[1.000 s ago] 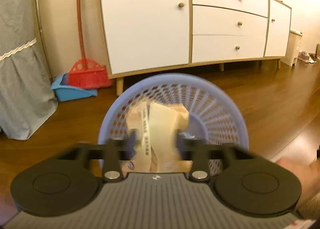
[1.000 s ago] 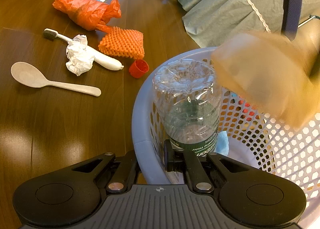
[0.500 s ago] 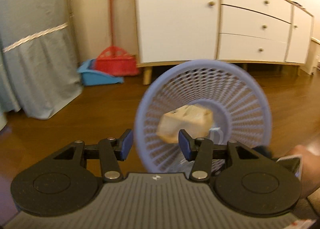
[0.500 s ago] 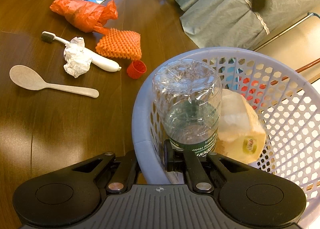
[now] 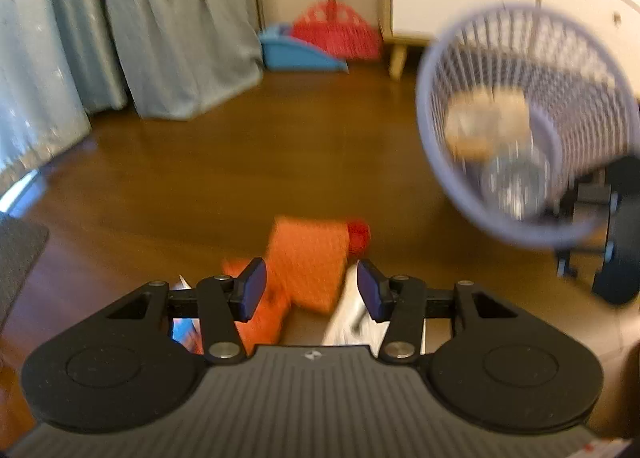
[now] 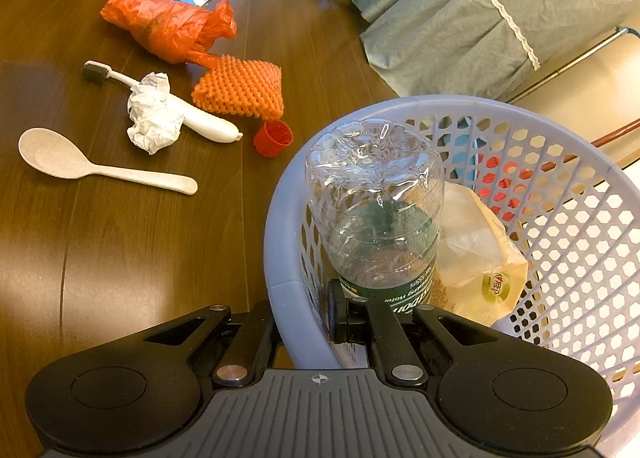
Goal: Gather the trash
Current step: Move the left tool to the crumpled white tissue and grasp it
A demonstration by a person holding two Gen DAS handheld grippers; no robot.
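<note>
Your basket (image 6: pixel 280 217) hangs off the table's (image 6: pixel 120 258) right edge with a clear bottle (image 6: pixel 376 213) and a tan wrapper (image 6: pixel 480 258) inside. Your right gripper (image 6: pixel 308 318) is pinched on the basket's rim. Your left gripper (image 5: pixel 311 290) is spread wide, empty, over the orange mesh pad (image 5: pixel 308 258), red cap (image 5: pixel 358 236) just beside it.

Both wrist cams low, sharing basket (image 5: pixel 440 161) & trash

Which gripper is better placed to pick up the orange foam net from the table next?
Left. The left gripper is open and empty just above the orange foam net; the right gripper is shut on the basket rim.
</note>
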